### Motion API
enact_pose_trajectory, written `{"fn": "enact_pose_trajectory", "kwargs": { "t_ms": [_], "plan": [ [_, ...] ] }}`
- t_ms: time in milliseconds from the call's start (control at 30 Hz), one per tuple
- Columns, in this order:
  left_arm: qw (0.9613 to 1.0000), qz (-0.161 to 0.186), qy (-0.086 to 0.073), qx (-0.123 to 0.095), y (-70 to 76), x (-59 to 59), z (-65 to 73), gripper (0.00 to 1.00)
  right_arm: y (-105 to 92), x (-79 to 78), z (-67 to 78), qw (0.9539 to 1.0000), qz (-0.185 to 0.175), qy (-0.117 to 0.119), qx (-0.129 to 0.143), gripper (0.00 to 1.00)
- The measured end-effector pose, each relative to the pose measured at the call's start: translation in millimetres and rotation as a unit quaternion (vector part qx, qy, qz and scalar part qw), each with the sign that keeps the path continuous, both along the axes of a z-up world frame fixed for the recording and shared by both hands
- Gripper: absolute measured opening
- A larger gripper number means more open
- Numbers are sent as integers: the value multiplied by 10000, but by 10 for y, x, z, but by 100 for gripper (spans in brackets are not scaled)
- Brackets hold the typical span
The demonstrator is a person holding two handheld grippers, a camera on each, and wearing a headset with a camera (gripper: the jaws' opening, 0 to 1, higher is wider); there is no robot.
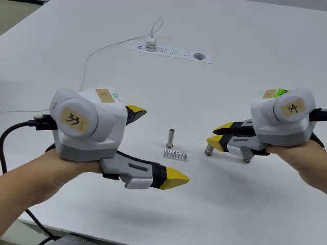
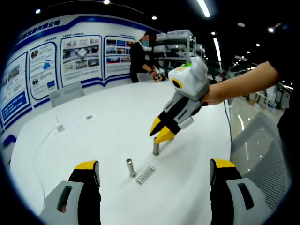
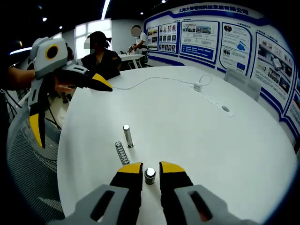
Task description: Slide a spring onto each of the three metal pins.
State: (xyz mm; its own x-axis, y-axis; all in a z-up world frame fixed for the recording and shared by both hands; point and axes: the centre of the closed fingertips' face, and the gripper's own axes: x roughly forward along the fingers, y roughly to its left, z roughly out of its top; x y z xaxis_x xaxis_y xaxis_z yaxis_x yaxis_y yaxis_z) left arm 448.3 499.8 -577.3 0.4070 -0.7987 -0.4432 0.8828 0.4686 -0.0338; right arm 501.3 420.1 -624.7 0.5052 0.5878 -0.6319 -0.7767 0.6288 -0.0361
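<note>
White tabletop point(image 1: 245, 61) carries the work; near the centre of the head view a bare metal pin point(image 1: 170, 138) stands upright, and a loose spring point(image 1: 176, 154) lies on its side just below it, though whether the two touch I cannot tell; to their right a pin already wearing a spring point(image 1: 209, 149) stands just under the yellow tips of the right gripper point(image 1: 218, 135), whose jaws are parted only narrowly and hold nothing; in the right gripper view that pin's top sits in the gap between the tips; another sprung pin point(image 1: 248, 158) shows partly beneath the same gripper's body; at lower left the left gripper point(image 1: 156, 143) has its jaws spread wide and empty; at upper centre lies a power strip point(image 1: 171, 51) with a white cable point(image 1: 102, 49) trailing left.
</note>
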Motion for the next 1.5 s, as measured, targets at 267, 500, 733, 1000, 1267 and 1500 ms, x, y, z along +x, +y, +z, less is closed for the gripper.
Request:
{"fn": "enact_pose_trajectory", "kwargs": {
  "t_ms": [267,500,733,1000,1267,1500],
  "plan": [
    [10000,-16,-16,-26,-5,-16,20,100,234,-94,149,9992,322,-166,162,15],
    [10000,5,-27,-23,23,-26,25,100,459,-210,-2,9976,685,-52,-2,15],
    [10000,53,-11,1,87,-24,8,100,587,-246,-219,9956,895,72,-286,15],
    [9999,102,0,-12,124,-4,3,100,648,-227,-432,9931,957,179,-654,15],
    [9999,139,11,-6,148,3,-8,100,647,-207,-560,9915,954,310,-829,15],
    [9999,151,10,-12,161,4,-7,100,643,-226,-617,9901,998,380,-914,15]
  ]
}}
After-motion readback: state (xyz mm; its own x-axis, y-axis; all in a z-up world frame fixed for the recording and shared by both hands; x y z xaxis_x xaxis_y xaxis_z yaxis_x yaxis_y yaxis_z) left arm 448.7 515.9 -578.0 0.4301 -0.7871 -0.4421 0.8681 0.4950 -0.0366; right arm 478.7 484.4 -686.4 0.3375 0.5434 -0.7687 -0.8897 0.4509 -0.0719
